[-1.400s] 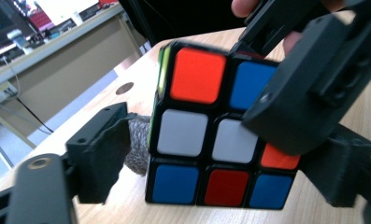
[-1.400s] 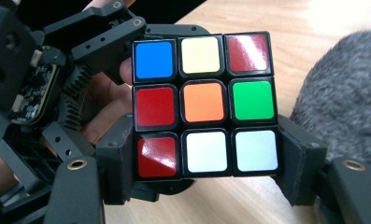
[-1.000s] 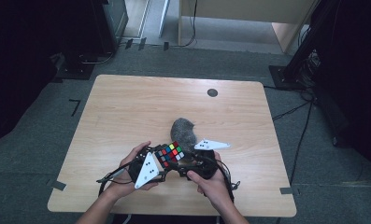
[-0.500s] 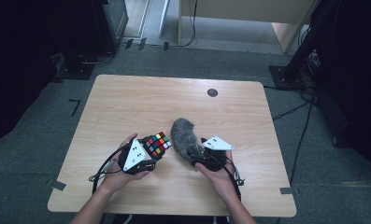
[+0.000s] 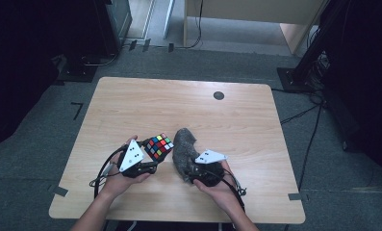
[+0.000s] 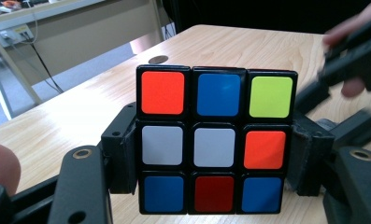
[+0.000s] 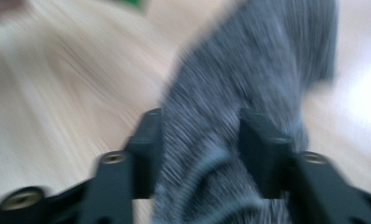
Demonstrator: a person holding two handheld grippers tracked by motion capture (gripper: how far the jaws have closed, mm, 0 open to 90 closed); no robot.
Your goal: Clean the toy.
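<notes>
Woodgrain table [image 5: 131, 106], glossy cube [image 5: 159, 146], fuzzy cloth [image 5: 183, 147]

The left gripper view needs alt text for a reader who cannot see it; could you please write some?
A scrambled puzzle cube fills the centre, clamped at both sides between the left gripper's black fingers above a wooden table.

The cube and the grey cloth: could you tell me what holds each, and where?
Left tool clamps the cube by opposite side faces; right tool's jaws straddle the cloth's near end.
</notes>
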